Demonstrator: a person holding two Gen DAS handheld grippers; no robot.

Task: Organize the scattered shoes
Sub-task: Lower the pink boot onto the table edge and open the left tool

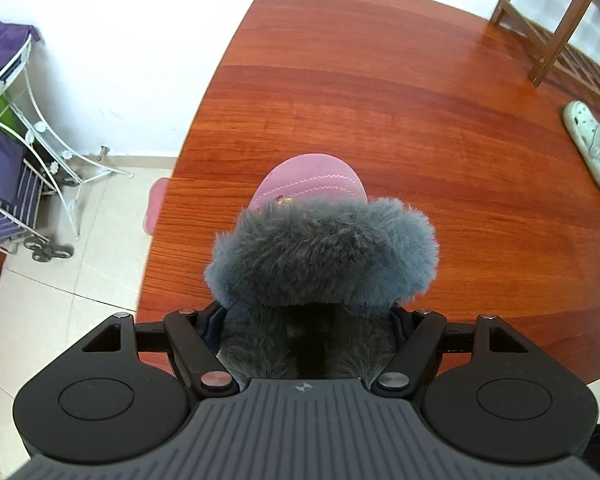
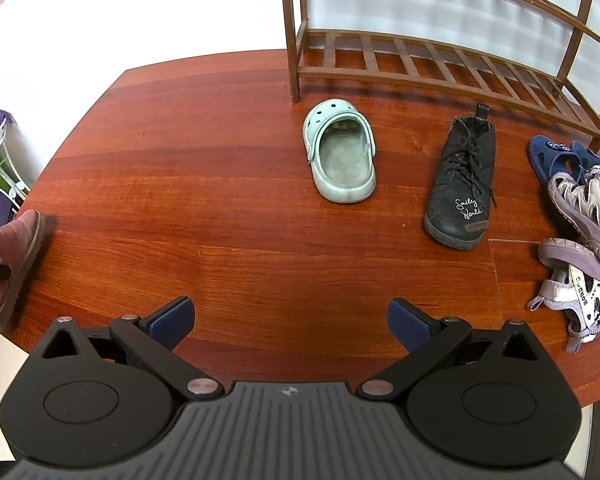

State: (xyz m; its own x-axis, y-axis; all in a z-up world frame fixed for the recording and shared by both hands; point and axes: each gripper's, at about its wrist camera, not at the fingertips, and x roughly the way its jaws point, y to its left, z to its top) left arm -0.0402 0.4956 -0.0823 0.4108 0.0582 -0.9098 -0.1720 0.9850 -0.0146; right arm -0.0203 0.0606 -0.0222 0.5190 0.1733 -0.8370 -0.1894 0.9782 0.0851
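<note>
A pink boot with a grey fur cuff [image 1: 320, 236] fills the middle of the left wrist view, toe pointing away. My left gripper [image 1: 306, 320] is shut on its furry collar; the fingertips are buried in the fur. The right wrist view catches the same pink boot [image 2: 14, 256] at the far left table edge. My right gripper [image 2: 290, 320] hangs open over bare wood, holding nothing. Beyond it lie a mint green clog [image 2: 340, 152] and a black lace-up boot [image 2: 462, 184]. The clog [image 1: 592, 146] also shows at the right edge of the left wrist view.
A wooden shoe rack [image 2: 420, 52] stands at the back of the red-brown table [image 2: 220, 200]. Blue sandals [image 2: 556, 156] and lilac-white sandals [image 2: 584, 240] pile at the right edge. A white wire cart with purple bags [image 1: 16, 152] stands on the tiled floor to the left.
</note>
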